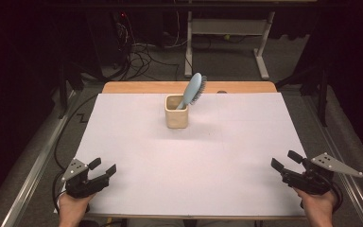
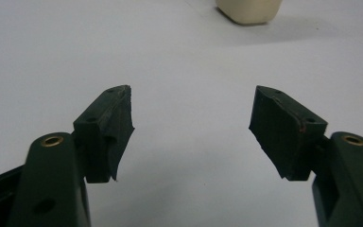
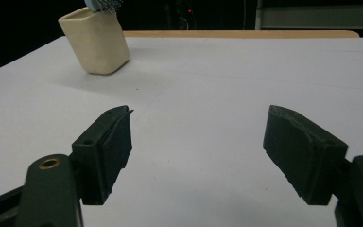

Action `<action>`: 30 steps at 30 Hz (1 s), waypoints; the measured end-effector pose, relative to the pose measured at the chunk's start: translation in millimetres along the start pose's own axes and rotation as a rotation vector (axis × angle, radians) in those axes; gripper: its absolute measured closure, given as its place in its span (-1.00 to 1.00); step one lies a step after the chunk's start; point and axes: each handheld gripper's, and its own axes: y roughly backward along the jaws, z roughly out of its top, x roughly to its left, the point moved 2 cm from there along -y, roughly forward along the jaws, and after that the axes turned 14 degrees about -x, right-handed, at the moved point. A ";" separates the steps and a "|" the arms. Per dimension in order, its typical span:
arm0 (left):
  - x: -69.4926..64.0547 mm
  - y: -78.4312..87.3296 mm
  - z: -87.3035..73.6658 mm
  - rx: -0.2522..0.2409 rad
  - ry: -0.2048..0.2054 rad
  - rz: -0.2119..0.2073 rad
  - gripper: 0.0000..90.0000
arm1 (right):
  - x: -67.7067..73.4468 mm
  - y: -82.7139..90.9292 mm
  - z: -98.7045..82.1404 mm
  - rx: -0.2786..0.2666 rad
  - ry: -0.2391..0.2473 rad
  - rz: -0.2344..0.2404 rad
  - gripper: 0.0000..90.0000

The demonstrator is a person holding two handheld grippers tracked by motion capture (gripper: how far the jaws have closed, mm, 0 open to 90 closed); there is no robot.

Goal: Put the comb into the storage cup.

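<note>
Hairbrush (image 1: 194, 90) stands in the cup (image 1: 176, 116), upper centre. Left gripper (image 1: 102, 167) and right gripper (image 1: 285, 160) sit low, jaws apart, empty: placing looks done.

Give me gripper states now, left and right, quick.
Left gripper: open, nothing between its jaws, at the near left of the white table.
Right gripper: open, nothing held, near right; hairbrush stands in the cup.

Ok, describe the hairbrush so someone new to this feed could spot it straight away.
Start at the white sheet covering the table. Near its far edge, about midway across, stands a cream square cup. The hairbrush stands handle-down inside it, leaning right: pale blue, with dark bristles, the tallest thing on the sheet.
</note>
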 end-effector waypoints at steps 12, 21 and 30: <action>-0.4 -0.2 0.0 0.002 -0.001 0.000 -0.30 | -4.6 6.1 -8.2 -0.007 -0.015 -0.016 -0.45; -0.4 0.1 0.3 -0.003 0.002 -0.002 -0.31 | -6.2 8.3 -18.4 -0.015 -0.016 -0.020 -0.44; -0.4 0.4 0.5 -0.006 0.003 -0.003 -0.31 | -10.0 11.3 -28.9 -0.015 -0.044 -0.030 -0.44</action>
